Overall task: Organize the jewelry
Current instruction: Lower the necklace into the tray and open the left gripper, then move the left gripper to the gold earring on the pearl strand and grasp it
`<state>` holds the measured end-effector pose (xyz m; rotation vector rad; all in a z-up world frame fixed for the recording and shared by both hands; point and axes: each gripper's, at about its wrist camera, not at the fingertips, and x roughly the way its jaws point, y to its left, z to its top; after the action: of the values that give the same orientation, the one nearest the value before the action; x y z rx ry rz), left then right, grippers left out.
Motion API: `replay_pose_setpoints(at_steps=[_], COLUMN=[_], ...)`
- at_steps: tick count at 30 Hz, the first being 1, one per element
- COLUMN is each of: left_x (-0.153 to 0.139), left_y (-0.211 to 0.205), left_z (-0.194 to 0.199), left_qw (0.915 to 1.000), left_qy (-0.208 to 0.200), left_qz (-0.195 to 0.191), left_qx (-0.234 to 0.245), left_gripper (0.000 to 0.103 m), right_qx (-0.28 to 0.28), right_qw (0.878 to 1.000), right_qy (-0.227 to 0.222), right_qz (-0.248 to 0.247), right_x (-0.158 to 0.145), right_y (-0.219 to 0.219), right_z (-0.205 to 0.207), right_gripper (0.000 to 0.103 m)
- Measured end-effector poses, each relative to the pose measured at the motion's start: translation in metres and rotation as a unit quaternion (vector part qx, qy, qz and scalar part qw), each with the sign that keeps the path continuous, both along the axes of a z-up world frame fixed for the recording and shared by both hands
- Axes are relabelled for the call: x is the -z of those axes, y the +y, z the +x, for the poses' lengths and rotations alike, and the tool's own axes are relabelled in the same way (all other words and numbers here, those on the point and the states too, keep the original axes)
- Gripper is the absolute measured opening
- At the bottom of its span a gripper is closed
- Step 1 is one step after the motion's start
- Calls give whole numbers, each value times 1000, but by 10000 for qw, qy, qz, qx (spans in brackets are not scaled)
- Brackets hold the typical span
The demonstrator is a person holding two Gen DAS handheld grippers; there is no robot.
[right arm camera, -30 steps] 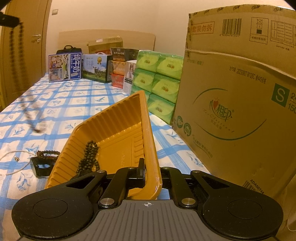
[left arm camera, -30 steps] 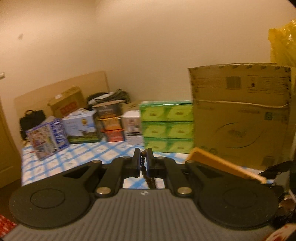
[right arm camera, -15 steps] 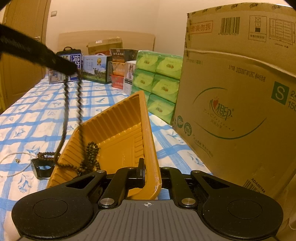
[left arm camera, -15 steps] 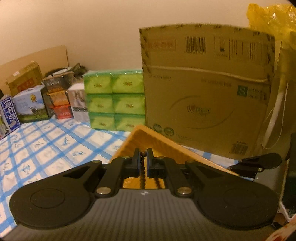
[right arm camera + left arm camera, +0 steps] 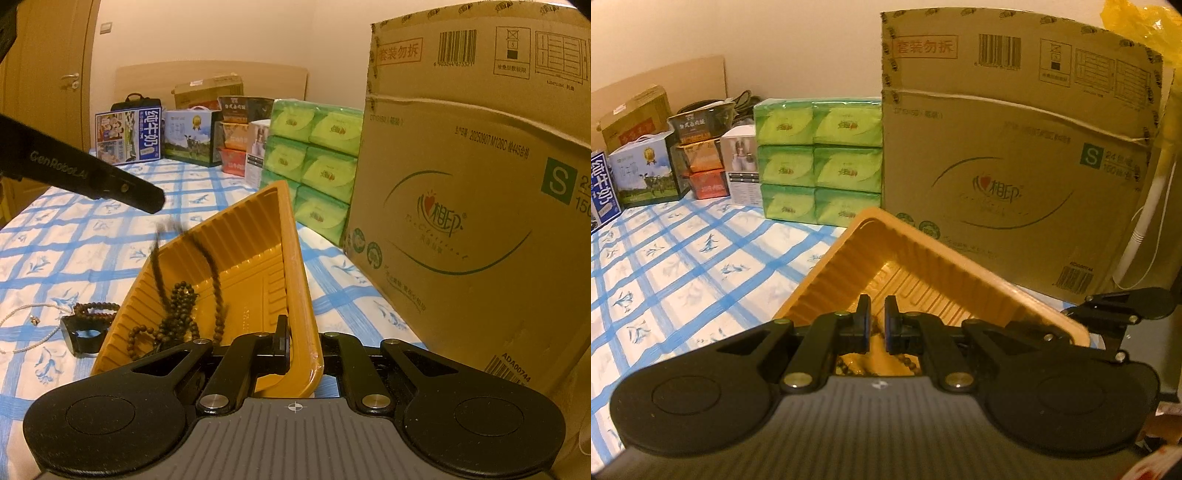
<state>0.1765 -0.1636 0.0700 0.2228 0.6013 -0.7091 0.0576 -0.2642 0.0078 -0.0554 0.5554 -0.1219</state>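
Observation:
An orange ribbed tray [image 5: 255, 254] rests tilted on the blue checked cloth. My right gripper [image 5: 301, 350] is shut on the tray's near rim. My left gripper [image 5: 876, 325] hovers over the tray [image 5: 923, 266], jaws slightly apart and empty. A dark bead necklace [image 5: 214, 266] falls blurred below it into the tray, onto a pile of dark beads [image 5: 177, 314]. The left gripper also shows in the right wrist view [image 5: 155, 201]. Some beads [image 5: 908, 360] show under the left fingers.
A dark bead bracelet on a black stand [image 5: 88, 325] and a thin pearl chain [image 5: 26, 314] lie on the cloth left of the tray. A large cardboard box [image 5: 461, 206], green tissue packs [image 5: 317, 162] and several small boxes [image 5: 129, 136] line the back and right.
My left gripper carried the bead necklace over the tray, lowered, and opened. The necklace dropped out of the jaws into the tray. My right gripper kept holding the tray rim.

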Motion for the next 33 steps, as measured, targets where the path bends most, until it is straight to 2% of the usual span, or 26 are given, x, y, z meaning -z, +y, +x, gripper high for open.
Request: replay_pose_setpoints(at_steps=[7,12,17,27,33], left_x=[3,13,31,82,104], left_y=[36,78,122,185,189], left_z=[-4,-15,-29,-51,-63], left_qw=[9991,9947,9869,9702,9699], left_qy=[-56,-266,-404,-19,201], left_qz=[29,273,461,745,914], left_qx=[-426,-954,-1494,-2306,-2247], left_gripper=[9,25,34,35,34], right_qx=[-3,4,2,0,-3], right_qw=[10000,10000,10000,10000,10000], right_qy=[-3,-3,-1,7,16], right_qz=[2,10,-4,-14,-35], right_x=[1,1,0,0,1], right_y=[0,-1,-1,-1,-1], right_z=[0,0,0,0,0], right_gripper=[6,6,6,6,6])
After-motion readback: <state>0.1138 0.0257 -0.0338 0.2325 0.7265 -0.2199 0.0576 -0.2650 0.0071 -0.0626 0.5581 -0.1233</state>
